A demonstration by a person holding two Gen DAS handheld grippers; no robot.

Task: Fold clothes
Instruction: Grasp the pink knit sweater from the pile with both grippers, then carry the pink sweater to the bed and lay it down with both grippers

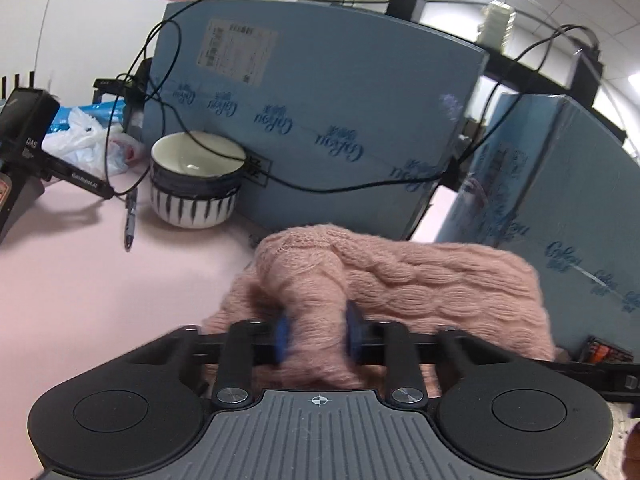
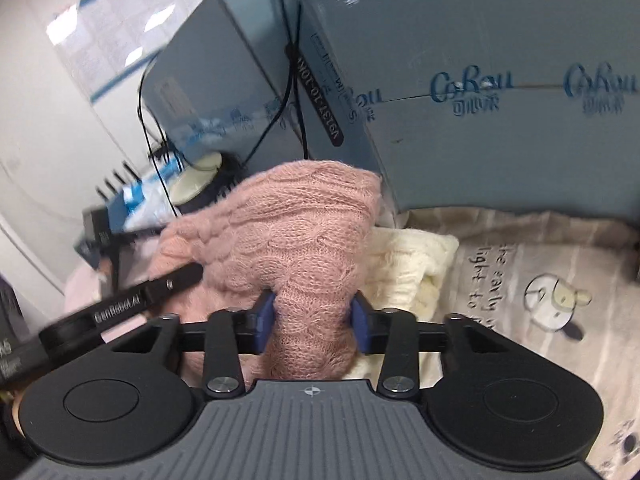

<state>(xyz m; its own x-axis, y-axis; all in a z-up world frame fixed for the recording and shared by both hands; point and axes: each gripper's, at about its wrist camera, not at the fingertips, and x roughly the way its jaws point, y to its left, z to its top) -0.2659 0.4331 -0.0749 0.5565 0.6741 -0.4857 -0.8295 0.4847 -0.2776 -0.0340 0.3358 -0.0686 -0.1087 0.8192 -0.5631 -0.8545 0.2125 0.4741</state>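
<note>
Currently both grippers are clamped on the pink knit sweater [image 2: 296, 232], a thick cable-knit garment bunched up above the pink tabletop [image 1: 80, 280]. The left gripper [image 1: 316, 330] has its blue pads pressed in against a gathered tube of knit, possibly a sleeve or a rolled edge; the right gripper [image 2: 314, 322] pinches a similar wad, with the fabric bulging above and below the jaws. From the right wrist view, the sweater sits over a cream knit garment [image 2: 404, 268] and next to a beige printed cloth [image 2: 540, 280], close in front of the blue cartons [image 1: 320, 112]. Judged from the texture, the sweater is light, soft and fully limp; it will sag and stretch between the two hold points and offers no stiffness of its own. The fuzzy yarn should give good friction on the pads, so slip is unlikely, but loose loops may snag. Take hold at seams, cuffs or hem corners rather than mid-panel bunches, since a bunched grasp hides the edges needed for alignment. Keep clear of the striped bowl [image 1: 196, 184], the pen [image 1: 130, 220] and the black cables [image 1: 160, 92] when spreading the garment.
</note>
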